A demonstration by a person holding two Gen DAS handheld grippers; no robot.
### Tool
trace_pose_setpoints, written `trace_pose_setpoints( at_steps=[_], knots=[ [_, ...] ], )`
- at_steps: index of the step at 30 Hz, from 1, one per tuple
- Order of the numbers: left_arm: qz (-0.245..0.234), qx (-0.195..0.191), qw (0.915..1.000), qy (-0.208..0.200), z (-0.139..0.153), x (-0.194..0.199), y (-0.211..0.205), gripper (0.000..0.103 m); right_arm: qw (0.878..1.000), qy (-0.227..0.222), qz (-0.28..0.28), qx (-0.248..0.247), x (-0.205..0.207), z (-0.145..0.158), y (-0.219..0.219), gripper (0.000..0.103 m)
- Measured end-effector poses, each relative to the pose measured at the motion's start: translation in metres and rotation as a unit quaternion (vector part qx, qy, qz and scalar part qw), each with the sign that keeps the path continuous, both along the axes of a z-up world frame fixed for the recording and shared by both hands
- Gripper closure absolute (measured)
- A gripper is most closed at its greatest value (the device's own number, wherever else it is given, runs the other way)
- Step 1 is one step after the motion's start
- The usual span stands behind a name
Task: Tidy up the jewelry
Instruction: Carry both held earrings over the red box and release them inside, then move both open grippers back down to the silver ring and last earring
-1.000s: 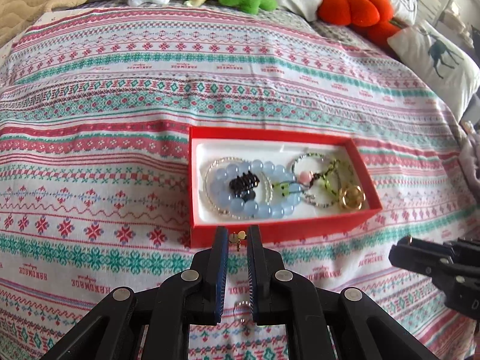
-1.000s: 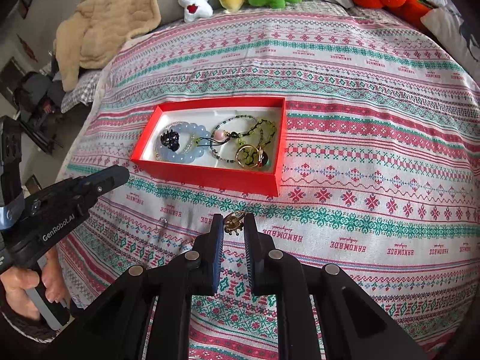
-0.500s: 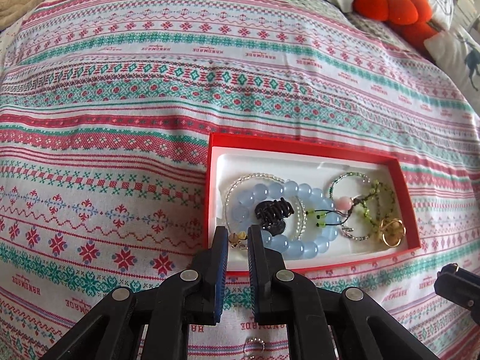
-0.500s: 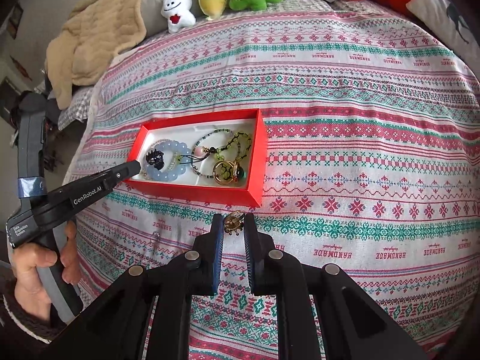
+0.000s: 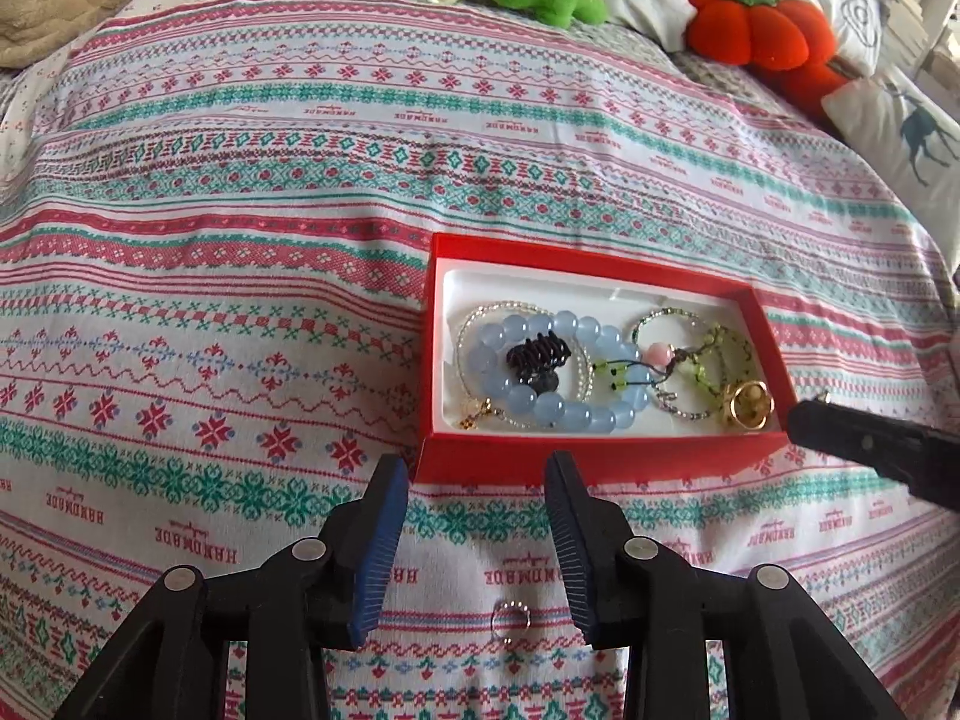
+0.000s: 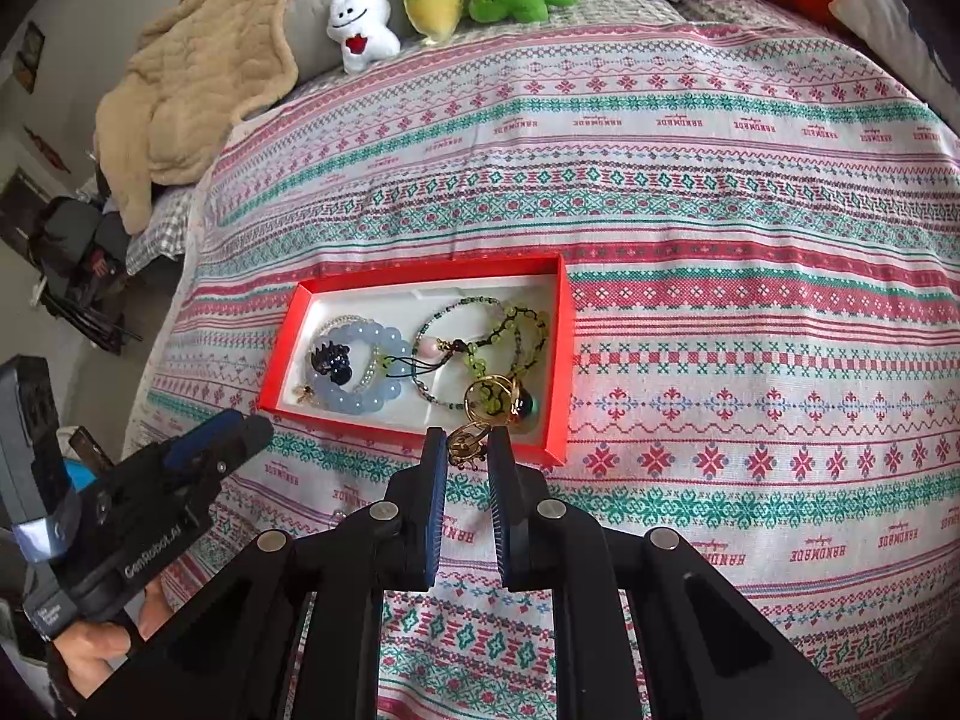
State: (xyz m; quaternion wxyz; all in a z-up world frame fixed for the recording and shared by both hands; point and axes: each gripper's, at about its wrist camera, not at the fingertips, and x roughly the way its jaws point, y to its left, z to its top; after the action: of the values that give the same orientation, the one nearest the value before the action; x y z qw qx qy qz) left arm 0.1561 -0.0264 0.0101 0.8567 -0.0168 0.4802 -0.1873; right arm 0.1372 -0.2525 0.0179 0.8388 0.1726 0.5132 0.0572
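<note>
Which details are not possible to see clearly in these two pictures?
- Gold charm, right wrist view: the right gripper pads cover its sides, so its shape is unclear.
- Small ring on the bedspread, left wrist view: too small to tell its type.
- Left gripper, right wrist view: only one side shows, so its jaws cannot be judged there.
- Beads in the red box: tangled, so strands cannot be separated.

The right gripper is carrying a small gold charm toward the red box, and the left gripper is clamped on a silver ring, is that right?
Not quite. The left gripper is open with nothing in it; the left wrist view shows the silver ring lying on the bedspread. The right gripper does hold the gold charm near the red box.
</note>
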Motion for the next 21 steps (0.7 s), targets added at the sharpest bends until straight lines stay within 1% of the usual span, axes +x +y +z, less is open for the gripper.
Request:
trace_pose_setpoints(
  at_steps=[5,10,17,18,21],
  knots=[
    [-0.013,0.010,0.9999,0.005,-0.012,-0.011,0.004,0.060,1.000,0.007,-0.006,0.007,0.015,-0.007,0.006,0.089],
    [-0.025,0.020,0.9994,0.015,-0.027,-0.014,0.005,0.059,1.000,0.012,-0.006,0.020,0.024,-0.011,0.011,0.089],
    [-0.037,0.025,0.9986,0.030,-0.040,-0.017,0.006,0.059,0.999,0.013,-0.008,0.029,0.029,-0.013,0.013,0.087],
    [-0.038,0.027,0.9985,0.029,-0.041,-0.017,0.006,0.059,1.000,0.013,-0.007,0.028,0.029,-0.012,0.013,0.086],
    [-0.037,0.030,0.9984,0.030,-0.042,-0.016,0.006,0.058,1.000,0.012,-0.007,0.026,0.028,-0.011,0.013,0.077]
  ],
)
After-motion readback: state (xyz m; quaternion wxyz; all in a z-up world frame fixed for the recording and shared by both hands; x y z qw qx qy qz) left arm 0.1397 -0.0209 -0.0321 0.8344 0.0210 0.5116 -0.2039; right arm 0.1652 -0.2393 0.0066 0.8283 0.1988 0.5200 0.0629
